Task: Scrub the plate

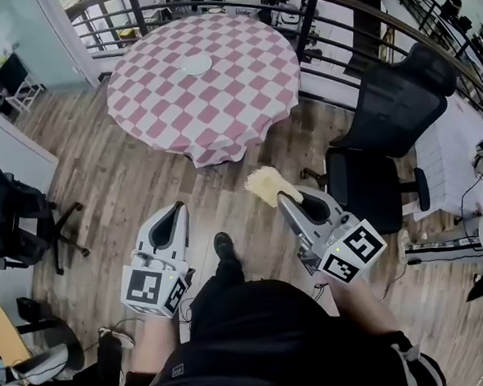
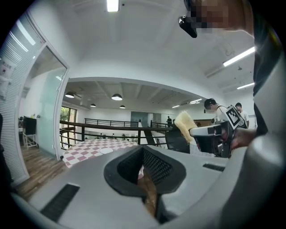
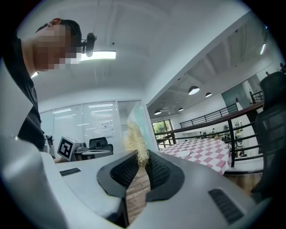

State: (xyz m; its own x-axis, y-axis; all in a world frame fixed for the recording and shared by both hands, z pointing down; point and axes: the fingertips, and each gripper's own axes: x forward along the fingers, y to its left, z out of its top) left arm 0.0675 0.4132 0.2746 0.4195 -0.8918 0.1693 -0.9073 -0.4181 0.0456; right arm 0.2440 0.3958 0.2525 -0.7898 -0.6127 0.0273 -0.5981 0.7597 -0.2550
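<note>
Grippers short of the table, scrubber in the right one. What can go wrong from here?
1. The right gripper pinches the scrubber by one end; pressed on the plate, it may fold or pull out.
2. The plate lies loose on the tablecloth and the left gripper is shut, empty: unless steadied, it may slide.

Count taken from the round checked table point(image 1: 230, 121): one.
- White plate point(image 1: 194, 64), at the table's centre: one.
- Black office chairs: two, the first chair point(image 1: 392, 108) right of the table and the second chair point(image 1: 1, 212) near-left of it.
- Grippers, on the table's near side: two, the left gripper point(image 1: 174, 210) and the right gripper point(image 1: 294, 202).
- Straw-coloured scrubber point(image 1: 267, 184): one.
</note>
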